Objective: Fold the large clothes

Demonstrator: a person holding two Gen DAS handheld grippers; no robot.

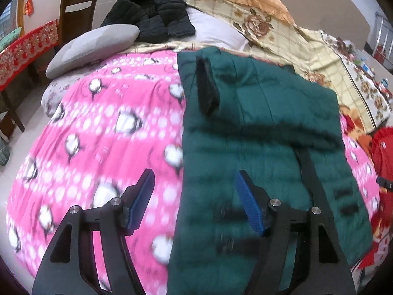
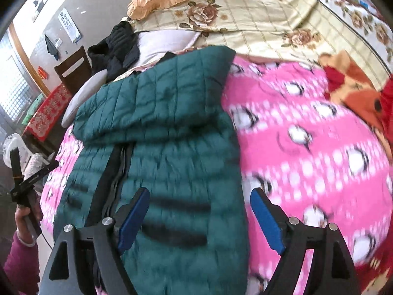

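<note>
My left gripper (image 1: 195, 202) hangs with its blue pads (image 1: 141, 201) spread wide and nothing between them, straddling the left edge of the green quilted jacket (image 1: 258, 135), which fills the centre and lower right of the left wrist view. The jacket lies flat on the pink penguin blanket (image 1: 98, 135), with a sleeve folded across its upper half and a dark cuff (image 1: 206, 88) pointing toward the top of the frame. My right gripper (image 2: 200, 218) is spread just as wide and grips nothing; in its view the jacket (image 2: 159, 135) runs from the upper centre down to the lower left, its black zipper strip (image 2: 115, 179) left of my near pad, and the jacket's right edge falls between my two pads. At the far left of that frame I see my left hand (image 2: 27, 218) holding the other gripper's handle. Toward the top of the left view lie a grey cushion (image 1: 93, 46), a black jacket (image 1: 152, 12) and a floral quilt (image 1: 270, 29), with a wooden chair (image 1: 76, 12) in the upper left.
</note>
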